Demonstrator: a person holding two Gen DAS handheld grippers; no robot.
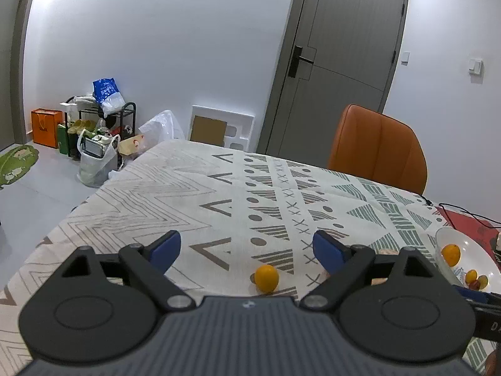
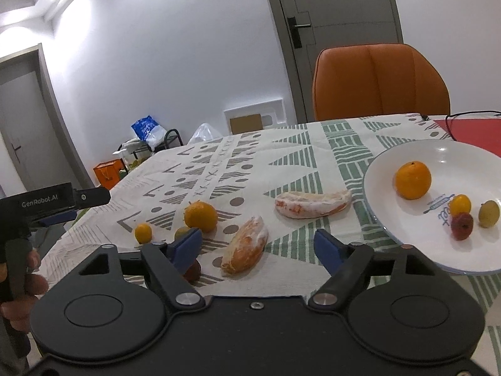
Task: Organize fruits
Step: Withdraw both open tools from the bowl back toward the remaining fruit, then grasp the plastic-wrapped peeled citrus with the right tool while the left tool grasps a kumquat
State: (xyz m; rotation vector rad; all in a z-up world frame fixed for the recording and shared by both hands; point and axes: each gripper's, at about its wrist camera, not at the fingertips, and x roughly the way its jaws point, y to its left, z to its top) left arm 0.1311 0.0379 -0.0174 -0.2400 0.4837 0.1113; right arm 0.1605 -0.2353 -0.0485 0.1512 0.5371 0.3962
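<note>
My left gripper (image 1: 246,247) is open and empty above the patterned tablecloth, with a small yellow-orange fruit (image 1: 266,278) just below and between its fingers. My right gripper (image 2: 258,244) is open and empty, with a peeled pomelo segment (image 2: 245,246) lying between its fingers. A second segment (image 2: 313,203) lies beyond. An orange (image 2: 200,216), a small kumquat (image 2: 143,232), a greenish fruit (image 2: 181,232) and a dark red fruit (image 2: 192,271) lie at the left. The white plate (image 2: 407,244) at the right holds an orange (image 2: 412,180), a kumquat (image 2: 460,204), a red fruit (image 2: 462,226) and a green fruit (image 2: 488,213).
An orange chair (image 2: 380,83) stands behind the table. A red mat (image 2: 469,130) with a black cable (image 2: 469,114) lies at the far right. The left gripper's body (image 2: 47,202) shows at the right wrist view's left edge. The plate also shows in the left wrist view (image 1: 479,253).
</note>
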